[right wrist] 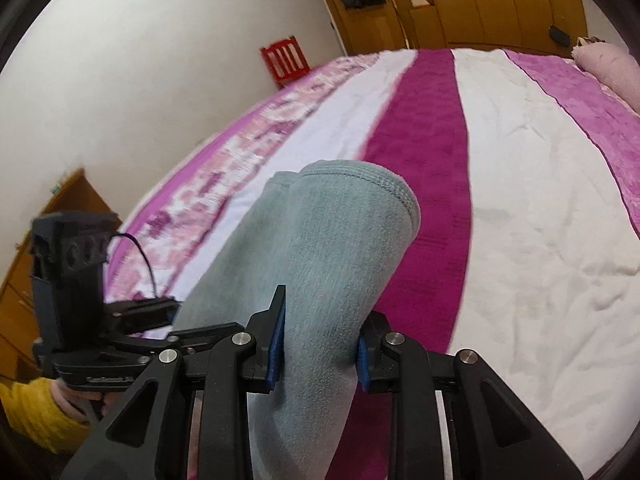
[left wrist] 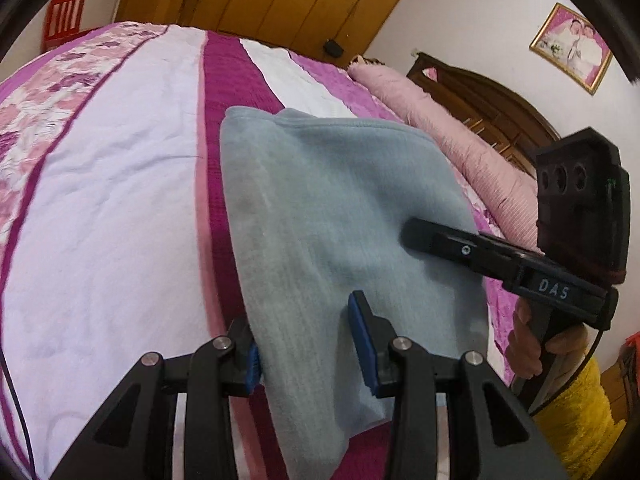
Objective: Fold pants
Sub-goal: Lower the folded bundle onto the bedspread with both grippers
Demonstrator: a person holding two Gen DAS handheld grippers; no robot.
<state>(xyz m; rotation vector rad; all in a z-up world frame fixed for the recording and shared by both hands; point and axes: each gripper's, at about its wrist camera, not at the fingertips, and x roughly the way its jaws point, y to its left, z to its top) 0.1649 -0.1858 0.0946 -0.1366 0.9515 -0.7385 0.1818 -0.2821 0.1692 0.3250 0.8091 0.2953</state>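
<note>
bedroom around me: wardrobe at the far wall, a bed (left wrist: 120,200) spread with a cover in purple, white and magenta stripes, a pink bolster (left wrist: 448,128) along its right side. the pants (left wrist: 332,216), grey-blue fleece, are already doubled into a thick bundle that lies between my two tools, over the magenta stripe, its far part hanging toward the cover.

my left gripper (left wrist: 312,344) has its jaws closed on the near edge of the bundle, pads pressing the cloth. my right gripper (right wrist: 320,348) clamps the folded roll the same way, the fleece bulging out past the pads.

i judge the cloth soft, light and limp: it will sag and slide wherever i don't hold it. fleece grips rubber well, so slipping is unlikely. best hold is at the thick layered edges, catching every layer.
</note>
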